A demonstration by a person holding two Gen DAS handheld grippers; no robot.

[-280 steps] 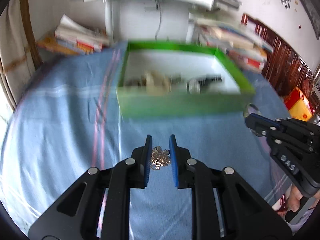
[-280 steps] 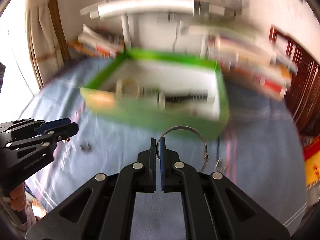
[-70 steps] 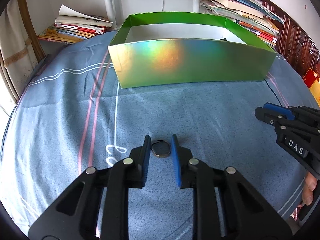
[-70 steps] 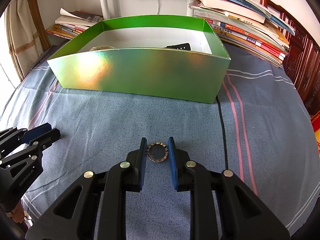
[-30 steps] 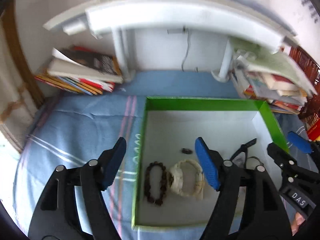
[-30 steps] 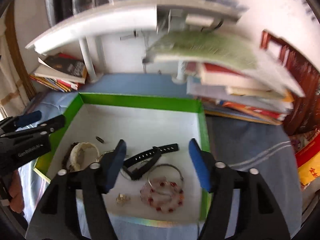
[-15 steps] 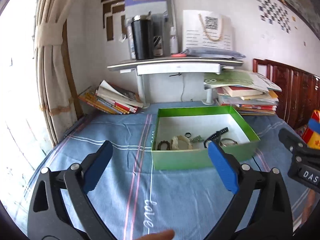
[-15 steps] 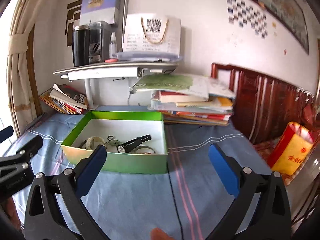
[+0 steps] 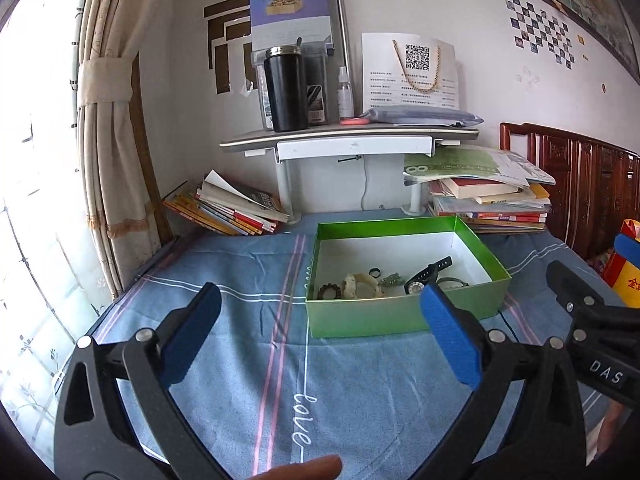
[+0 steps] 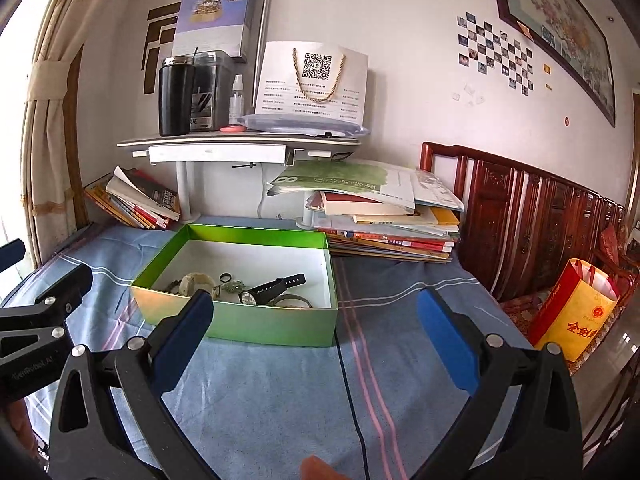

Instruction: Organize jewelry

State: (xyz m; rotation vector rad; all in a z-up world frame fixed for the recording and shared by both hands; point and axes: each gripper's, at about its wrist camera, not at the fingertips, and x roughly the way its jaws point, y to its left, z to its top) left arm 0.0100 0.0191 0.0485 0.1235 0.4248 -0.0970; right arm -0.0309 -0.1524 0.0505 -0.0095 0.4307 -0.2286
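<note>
Both my left fingers (image 9: pixel 320 336) and right fingers (image 10: pixel 316 336) hang spread wide and empty above the blue-clothed worktop (image 10: pixel 280 392), the jewelry (image 10: pixel 240 286) heaped in the green box (image 10: pixel 240 326), where I reckon pieces could tangle.
</note>
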